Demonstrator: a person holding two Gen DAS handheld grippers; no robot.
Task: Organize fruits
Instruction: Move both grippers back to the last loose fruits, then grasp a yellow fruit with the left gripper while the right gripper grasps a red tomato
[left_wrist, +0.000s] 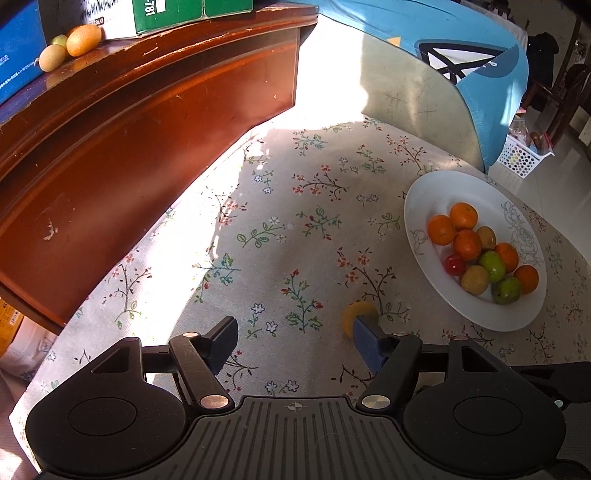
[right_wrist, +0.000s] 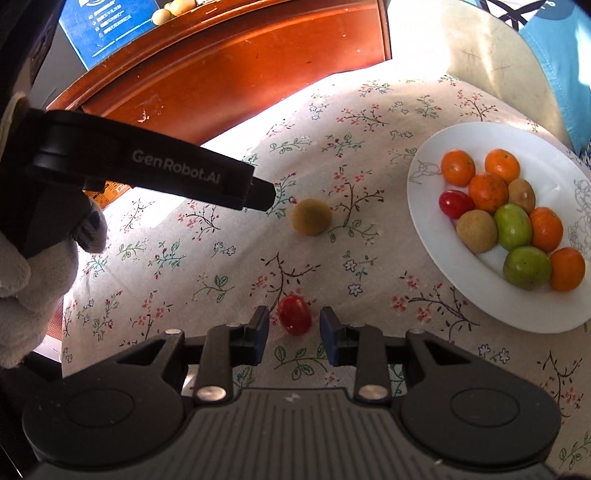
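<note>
A white plate (left_wrist: 436, 192) (right_wrist: 480, 291) at the right holds several oranges, green and tan fruits and a red tomato. A small yellow-green fruit (left_wrist: 356, 313) (right_wrist: 312, 216) lies loose on the flowered cloth. In the left wrist view it sits just beyond the right finger of my left gripper (left_wrist: 295, 341), which partly hides it. That gripper is open with nothing between its fingers. The right wrist view shows it from the side (right_wrist: 264, 197), left of the fruit. A loose red tomato (right_wrist: 294, 314) lies between the fingertips of my right gripper (right_wrist: 294, 326), with a gap on both sides.
A dark wooden cabinet (left_wrist: 147, 122) rises along the table's far left, with three small fruits (left_wrist: 83, 40) and boxes on top. A blue cushion (left_wrist: 480, 66) lies behind the plate. A gloved hand (right_wrist: 33, 258) holds the left gripper. A white perforated basket (left_wrist: 524, 157) stands on the floor.
</note>
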